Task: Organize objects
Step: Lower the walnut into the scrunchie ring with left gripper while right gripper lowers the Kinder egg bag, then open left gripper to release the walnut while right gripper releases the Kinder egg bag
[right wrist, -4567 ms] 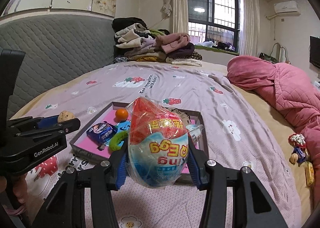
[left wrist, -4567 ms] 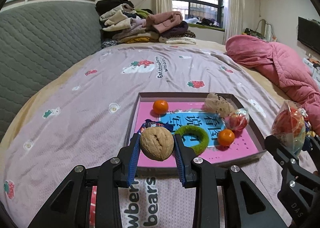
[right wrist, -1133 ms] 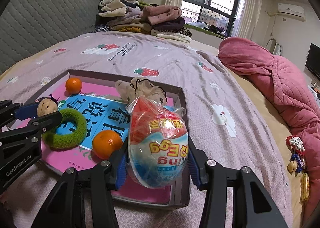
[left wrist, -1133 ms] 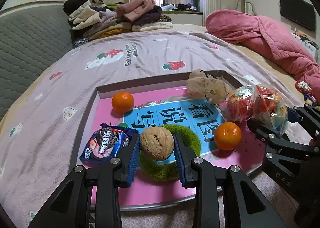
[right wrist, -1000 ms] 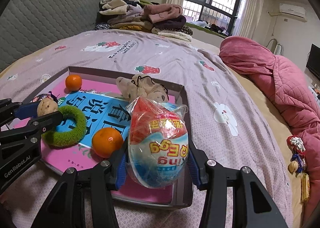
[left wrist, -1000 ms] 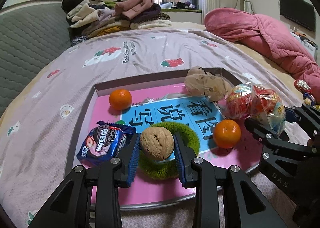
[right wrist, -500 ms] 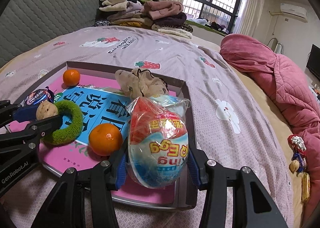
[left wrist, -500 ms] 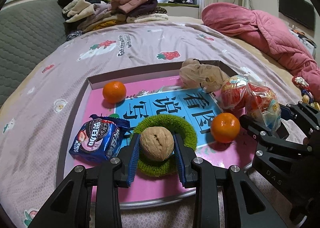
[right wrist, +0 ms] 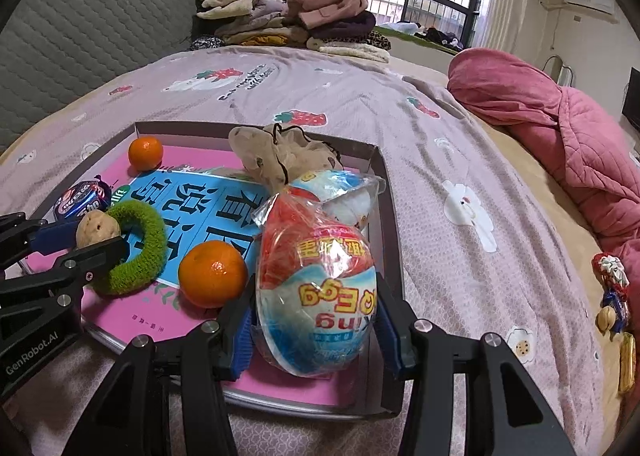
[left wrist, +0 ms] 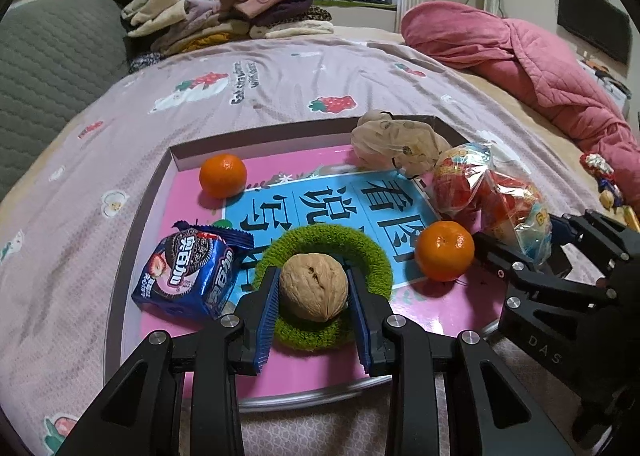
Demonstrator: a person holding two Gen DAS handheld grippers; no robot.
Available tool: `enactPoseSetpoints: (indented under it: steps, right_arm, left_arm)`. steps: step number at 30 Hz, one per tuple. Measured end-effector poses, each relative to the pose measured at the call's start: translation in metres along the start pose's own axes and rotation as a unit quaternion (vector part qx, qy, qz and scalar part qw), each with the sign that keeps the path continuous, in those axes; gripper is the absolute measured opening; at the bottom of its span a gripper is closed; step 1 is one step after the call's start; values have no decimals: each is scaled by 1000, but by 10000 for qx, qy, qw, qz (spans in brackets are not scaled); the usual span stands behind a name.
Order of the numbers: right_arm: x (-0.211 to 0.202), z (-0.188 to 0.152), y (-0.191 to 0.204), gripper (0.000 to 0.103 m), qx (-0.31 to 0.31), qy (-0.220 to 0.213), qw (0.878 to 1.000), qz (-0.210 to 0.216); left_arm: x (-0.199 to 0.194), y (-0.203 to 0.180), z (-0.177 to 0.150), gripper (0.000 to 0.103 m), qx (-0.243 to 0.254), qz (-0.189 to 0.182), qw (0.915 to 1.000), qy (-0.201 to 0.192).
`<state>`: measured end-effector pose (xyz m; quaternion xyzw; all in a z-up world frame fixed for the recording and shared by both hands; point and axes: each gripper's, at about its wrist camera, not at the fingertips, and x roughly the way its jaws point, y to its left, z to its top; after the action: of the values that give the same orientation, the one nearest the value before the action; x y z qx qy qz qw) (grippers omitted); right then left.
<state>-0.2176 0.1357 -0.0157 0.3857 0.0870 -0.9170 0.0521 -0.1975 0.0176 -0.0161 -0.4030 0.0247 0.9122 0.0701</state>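
Observation:
A shallow tray (left wrist: 138, 216) with a pink and blue floor lies on the bed. My left gripper (left wrist: 314, 292) is shut on a walnut (left wrist: 313, 287) and holds it over a green fuzzy ring (left wrist: 362, 252) in the tray. My right gripper (right wrist: 316, 312) has its jaws spread around a wrapped toy egg (right wrist: 320, 288) that has tipped forward over the tray's near right corner (right wrist: 390, 216); whether the jaws still press it I cannot tell. A second wrapped egg (right wrist: 340, 192) lies behind it.
The tray also holds two tangerines (left wrist: 223, 175) (left wrist: 444, 250), a blue cookie packet (left wrist: 188, 270) and a beige scrunchie (left wrist: 400, 144). A pink quilt (right wrist: 560, 128) lies to the right, folded clothes (right wrist: 288, 20) at the back, small toys (right wrist: 612, 296) on the bed's right.
Both grippers have come down and forward over the tray. The walnut now sits low over the green ring. The toy egg has tilted forward and the right jaws look wider apart.

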Motion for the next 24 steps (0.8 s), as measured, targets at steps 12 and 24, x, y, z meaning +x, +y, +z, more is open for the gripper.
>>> enactPoseSetpoints:
  steps: [12, 24]
  right_arm:
    - [-1, -1, 2, 51, -17, 135, 9999, 75]
    - [-11, -4, 0, 62, -102, 122, 9998, 133]
  left_arm:
    - [-5, 4, -3, 42, -51, -104, 9999, 25]
    - [-12, 0, -11, 56, 94, -137, 9999, 23]
